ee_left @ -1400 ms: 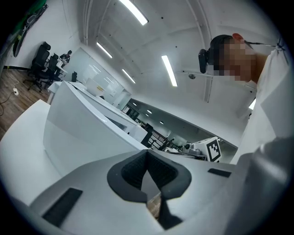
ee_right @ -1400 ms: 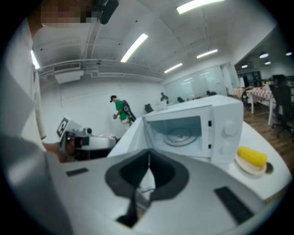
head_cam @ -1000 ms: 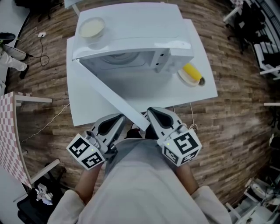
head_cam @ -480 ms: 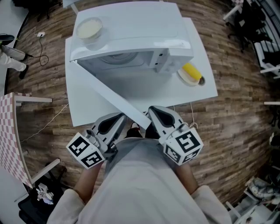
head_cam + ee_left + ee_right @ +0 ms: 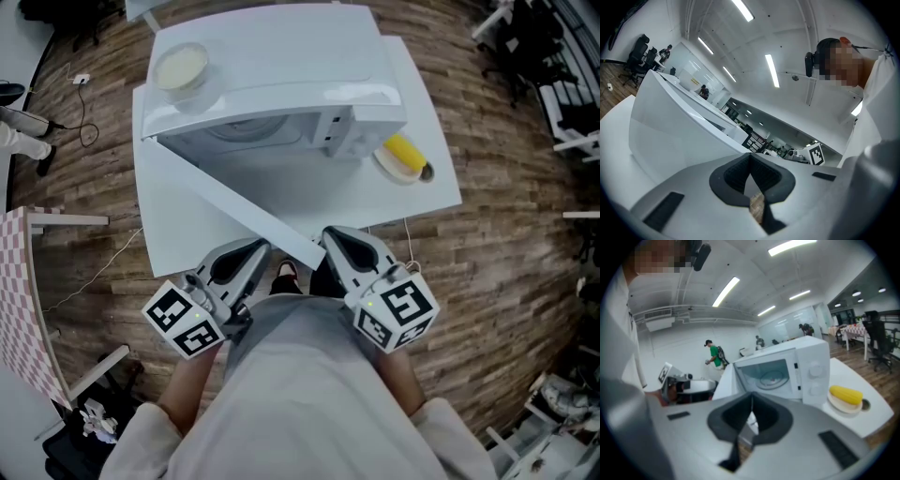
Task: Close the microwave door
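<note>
Head view: against 1 s prior, the microwave door (image 5: pixel 234 208) had not moved and stood swung wide, so closing had not begun. Its long axis ran diagonally from the hinge at the left front of the microwave (image 5: pixel 281 75), on the table (image 5: pixel 436 192), to a free edge pointing at the person, between left tongs (image 5: pixel 255 251) and right tongs (image 5: pixel 330 236). Left gripper view: tongs clenched, empty. Right gripper view: tongs clenched, empty.
</note>
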The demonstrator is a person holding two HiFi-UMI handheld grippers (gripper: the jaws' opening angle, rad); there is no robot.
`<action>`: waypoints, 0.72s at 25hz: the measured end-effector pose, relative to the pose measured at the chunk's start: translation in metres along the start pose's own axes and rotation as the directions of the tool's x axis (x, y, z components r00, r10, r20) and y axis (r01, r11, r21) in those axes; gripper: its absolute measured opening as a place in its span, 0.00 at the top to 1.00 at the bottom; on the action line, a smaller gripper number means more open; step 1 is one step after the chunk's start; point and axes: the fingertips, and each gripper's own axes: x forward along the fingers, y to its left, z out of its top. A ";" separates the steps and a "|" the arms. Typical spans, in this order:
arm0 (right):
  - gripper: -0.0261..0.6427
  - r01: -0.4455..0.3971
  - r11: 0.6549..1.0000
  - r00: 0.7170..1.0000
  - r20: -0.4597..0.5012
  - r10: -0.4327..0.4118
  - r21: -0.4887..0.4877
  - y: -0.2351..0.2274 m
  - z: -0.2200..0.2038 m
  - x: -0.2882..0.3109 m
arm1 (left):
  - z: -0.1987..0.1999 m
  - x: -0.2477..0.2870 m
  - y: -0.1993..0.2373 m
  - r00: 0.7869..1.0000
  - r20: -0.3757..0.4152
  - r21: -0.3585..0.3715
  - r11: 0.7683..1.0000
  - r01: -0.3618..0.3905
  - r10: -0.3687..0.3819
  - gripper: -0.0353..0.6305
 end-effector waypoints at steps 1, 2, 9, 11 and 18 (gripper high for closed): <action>0.93 0.002 1.000 1.000 -0.001 -0.002 0.000 -0.002 0.000 -0.001 | 0.000 0.002 0.000 1.000 0.000 0.001 1.000 0.001 -0.001 0.92; 0.93 0.005 1.000 1.000 -0.001 -0.005 0.000 -0.004 0.000 -0.001 | 0.001 0.004 0.001 1.000 0.000 0.002 1.000 0.002 -0.002 0.92; 0.93 0.029 1.000 0.999 0.021 -0.029 0.013 -0.013 0.010 -0.004 | 0.005 0.012 0.002 1.000 0.020 -0.013 1.000 0.008 -0.008 0.92; 0.93 0.032 0.999 0.999 0.026 -0.032 0.017 -0.017 0.012 -0.005 | 0.007 0.016 0.002 1.000 0.026 -0.020 1.000 0.009 -0.009 0.92; 0.93 0.041 0.999 0.999 0.019 -0.042 0.022 -0.029 0.012 -0.005 | 0.011 0.033 0.007 0.999 0.033 -0.041 0.999 0.004 -0.002 0.92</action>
